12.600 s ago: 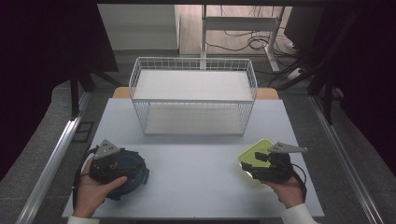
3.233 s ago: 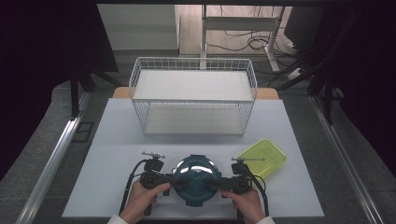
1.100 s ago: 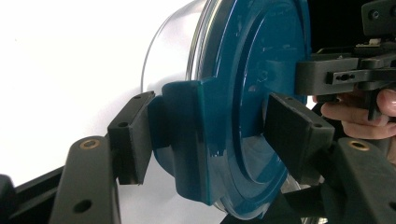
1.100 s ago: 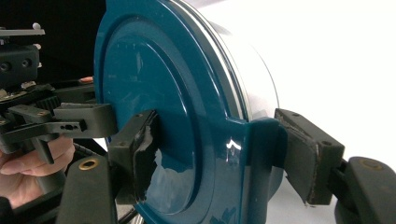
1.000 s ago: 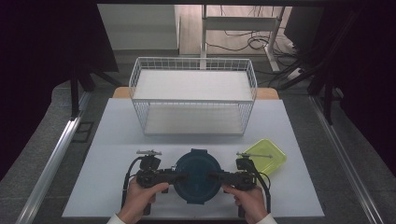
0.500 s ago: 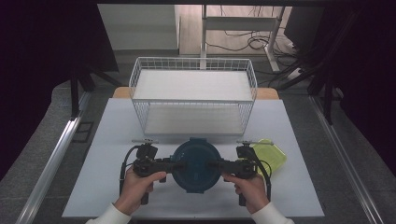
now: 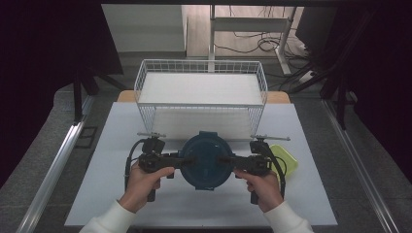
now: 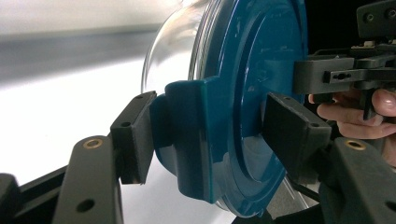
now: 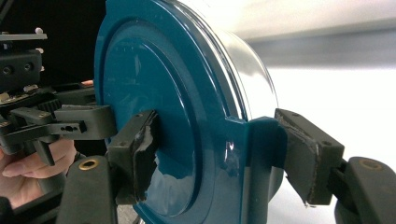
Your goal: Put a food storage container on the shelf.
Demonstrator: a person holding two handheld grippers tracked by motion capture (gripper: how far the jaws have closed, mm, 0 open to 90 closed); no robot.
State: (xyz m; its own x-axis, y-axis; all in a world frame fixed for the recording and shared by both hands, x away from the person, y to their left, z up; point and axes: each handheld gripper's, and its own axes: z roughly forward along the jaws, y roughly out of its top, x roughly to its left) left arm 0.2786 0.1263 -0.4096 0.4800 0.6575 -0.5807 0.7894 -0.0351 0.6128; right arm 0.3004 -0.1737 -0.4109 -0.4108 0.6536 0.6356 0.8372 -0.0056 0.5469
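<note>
High view: a round blue-lidded container is held above the white table, at 6 o'clock from the wire basket. It is clamped at 9 o'clock by the left gripper and at 3 o'clock by the right gripper (jaws pressed on lid clips). A green lid lies at 3 o'clock.

A white wire basket stands at the far middle of the white desk. A yellow-green lid lies flat near the desk's right edge, well apart from the basket. Cables trail on the floor beyond.
</note>
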